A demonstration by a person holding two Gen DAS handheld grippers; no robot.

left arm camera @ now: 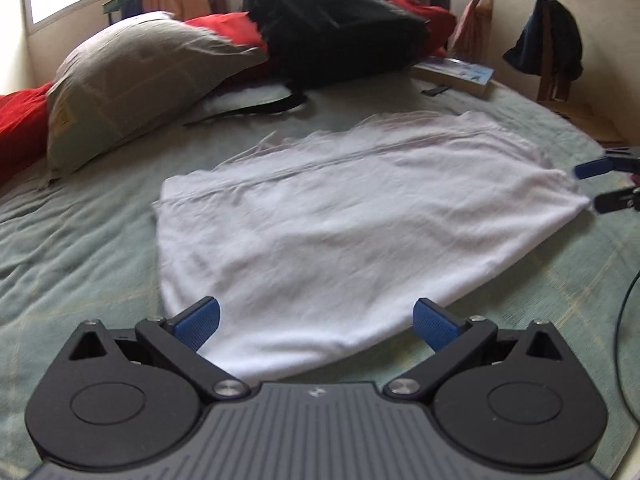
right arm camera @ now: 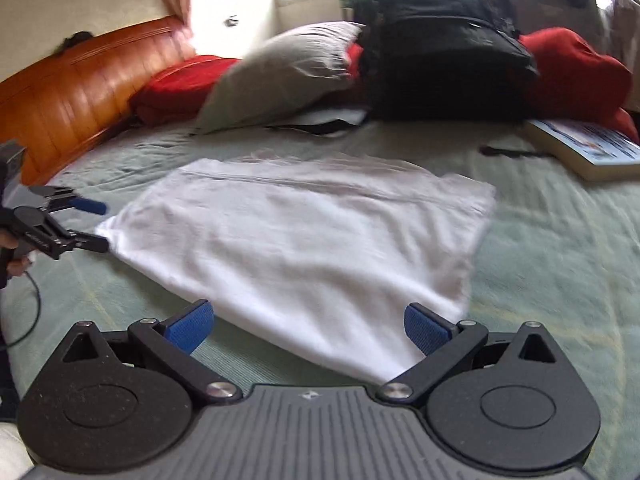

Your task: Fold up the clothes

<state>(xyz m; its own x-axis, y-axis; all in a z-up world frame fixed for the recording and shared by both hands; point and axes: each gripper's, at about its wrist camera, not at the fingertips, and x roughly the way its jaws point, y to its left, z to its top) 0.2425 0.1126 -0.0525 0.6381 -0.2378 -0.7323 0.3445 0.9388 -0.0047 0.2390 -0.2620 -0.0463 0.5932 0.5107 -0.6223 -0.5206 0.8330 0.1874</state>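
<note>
My left wrist camera low over the bed (left arm camera: 80,240), facing the pillow (left arm camera: 132,80), my right likewise, near, both sharing the white cloth (left arm camera: 340,220).

We're low over the white garment (left arm camera: 352,216), spread flat on the green bedspread (left arm camera: 80,240). Our left gripper (left arm camera: 316,320) has its blue pads wide apart, straddling the near corner of the cloth. Far right, the right gripper (left arm camera: 592,186) sits at the cloth's pointed corner, jaws parted. Behind: a grey pillow (left arm camera: 132,84), a black backpack (left arm camera: 332,20).
</note>
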